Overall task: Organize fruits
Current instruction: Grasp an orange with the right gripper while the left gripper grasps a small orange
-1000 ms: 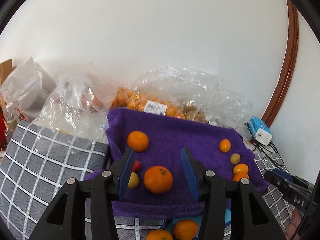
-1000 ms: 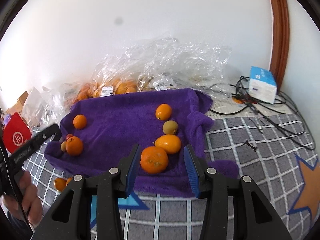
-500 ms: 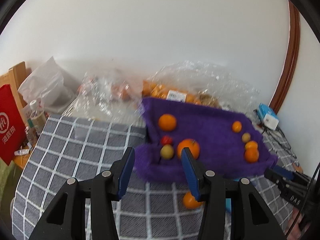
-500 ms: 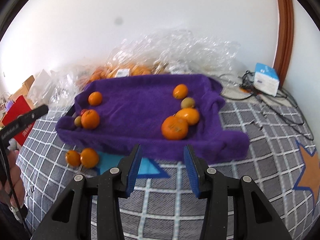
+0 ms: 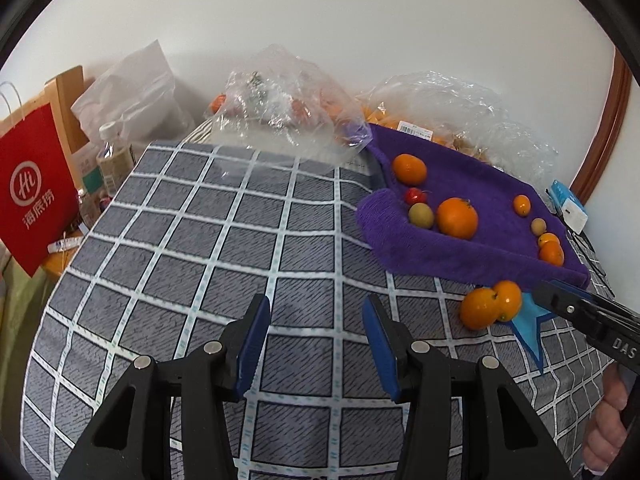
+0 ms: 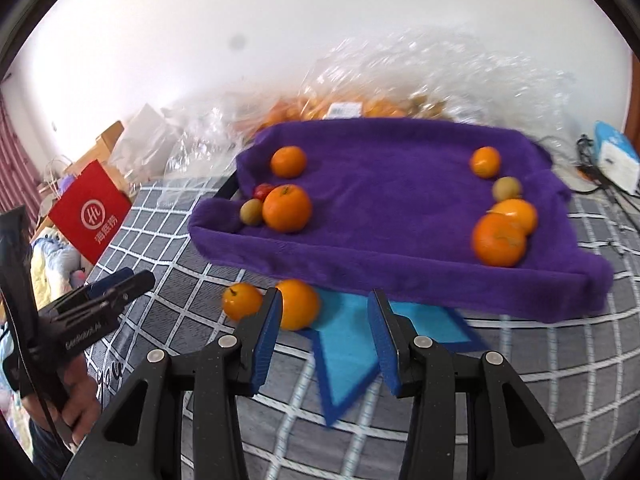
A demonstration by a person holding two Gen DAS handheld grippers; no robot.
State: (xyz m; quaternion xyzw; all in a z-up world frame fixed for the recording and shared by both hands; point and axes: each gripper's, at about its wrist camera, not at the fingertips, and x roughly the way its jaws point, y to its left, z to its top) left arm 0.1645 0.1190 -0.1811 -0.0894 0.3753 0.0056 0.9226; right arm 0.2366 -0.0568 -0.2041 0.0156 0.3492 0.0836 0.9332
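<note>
A purple towel-lined tray point(image 5: 472, 254) point(image 6: 384, 264) holds several oranges, small green-brown fruits and a red one. A big orange point(image 5: 457, 217) point(image 6: 286, 208) lies at its left end beside a green fruit point(image 5: 421, 215) point(image 6: 251, 212). Two oranges point(image 5: 490, 305) point(image 6: 298, 304) lie on the checked cloth in front of the tray. My left gripper point(image 5: 316, 340) is open and empty over bare cloth, left of the tray. My right gripper point(image 6: 324, 334) is open and empty, just right of the loose oranges.
Clear plastic bags of fruit point(image 5: 288, 100) point(image 6: 360, 92) lie behind the tray against the wall. A red paper bag point(image 5: 32, 196) point(image 6: 90, 210) and bottles point(image 5: 114, 156) stand at the left edge. A blue-white box point(image 6: 616, 160) and cables lie at the right.
Both grippers have pulled back from the tray and away from the fruit inside it. The left one has swung left over the checked cloth. Both stay open and empty.
</note>
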